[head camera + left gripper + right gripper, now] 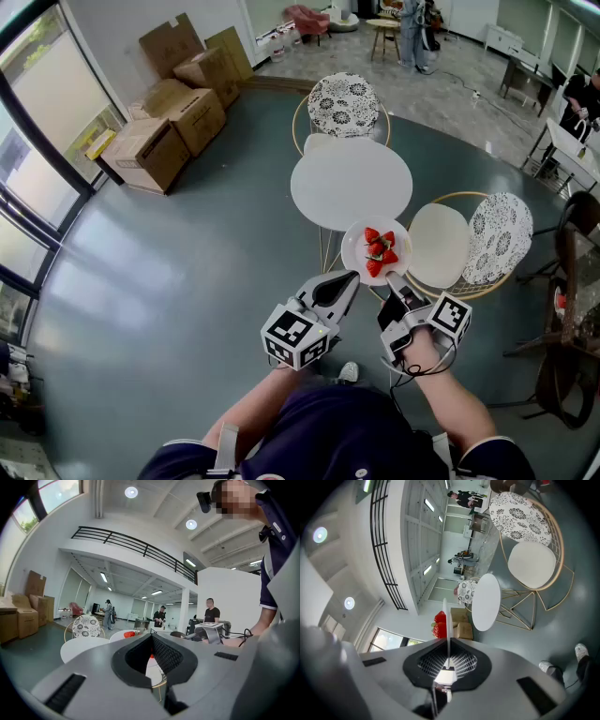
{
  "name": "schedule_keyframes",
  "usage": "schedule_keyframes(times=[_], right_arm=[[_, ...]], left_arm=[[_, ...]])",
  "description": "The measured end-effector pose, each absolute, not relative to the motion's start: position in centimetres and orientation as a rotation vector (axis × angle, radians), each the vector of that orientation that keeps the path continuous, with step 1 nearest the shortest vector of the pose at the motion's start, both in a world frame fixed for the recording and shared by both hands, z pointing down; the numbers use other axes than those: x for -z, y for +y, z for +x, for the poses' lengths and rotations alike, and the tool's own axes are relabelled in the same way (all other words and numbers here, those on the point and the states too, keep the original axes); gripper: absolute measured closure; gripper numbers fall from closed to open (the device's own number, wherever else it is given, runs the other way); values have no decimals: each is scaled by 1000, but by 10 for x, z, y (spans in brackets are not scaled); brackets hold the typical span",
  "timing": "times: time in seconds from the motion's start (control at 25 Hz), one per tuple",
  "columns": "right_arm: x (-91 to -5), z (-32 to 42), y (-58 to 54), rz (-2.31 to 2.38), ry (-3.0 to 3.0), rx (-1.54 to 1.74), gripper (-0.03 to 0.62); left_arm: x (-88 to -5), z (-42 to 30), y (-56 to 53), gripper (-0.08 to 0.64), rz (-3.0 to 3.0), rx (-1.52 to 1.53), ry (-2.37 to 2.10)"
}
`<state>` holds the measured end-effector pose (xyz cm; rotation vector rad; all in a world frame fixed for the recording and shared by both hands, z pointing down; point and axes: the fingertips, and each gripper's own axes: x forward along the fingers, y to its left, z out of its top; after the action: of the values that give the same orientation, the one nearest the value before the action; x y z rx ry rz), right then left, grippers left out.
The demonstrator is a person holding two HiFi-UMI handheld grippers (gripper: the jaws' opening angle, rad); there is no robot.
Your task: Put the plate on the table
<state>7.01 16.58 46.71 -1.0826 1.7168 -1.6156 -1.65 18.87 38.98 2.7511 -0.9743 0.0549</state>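
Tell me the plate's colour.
The plate is white, with red strawberries on it; the head view shows it best.

Both grippers are held out in front of the body. The right gripper (392,281) has its jaws clamped on the near rim of the plate (356,246). The left gripper (347,279) has its jaws together and empty, with its tip at the plate's near-left rim.
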Motion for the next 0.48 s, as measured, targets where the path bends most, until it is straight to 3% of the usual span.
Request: schedule_keyframes(times=[0.48], right_arm=[[-470,70,163,-1086,1699,1609,574]], left_arm=[[-392,-22,188,554,2751,-61,-976]])
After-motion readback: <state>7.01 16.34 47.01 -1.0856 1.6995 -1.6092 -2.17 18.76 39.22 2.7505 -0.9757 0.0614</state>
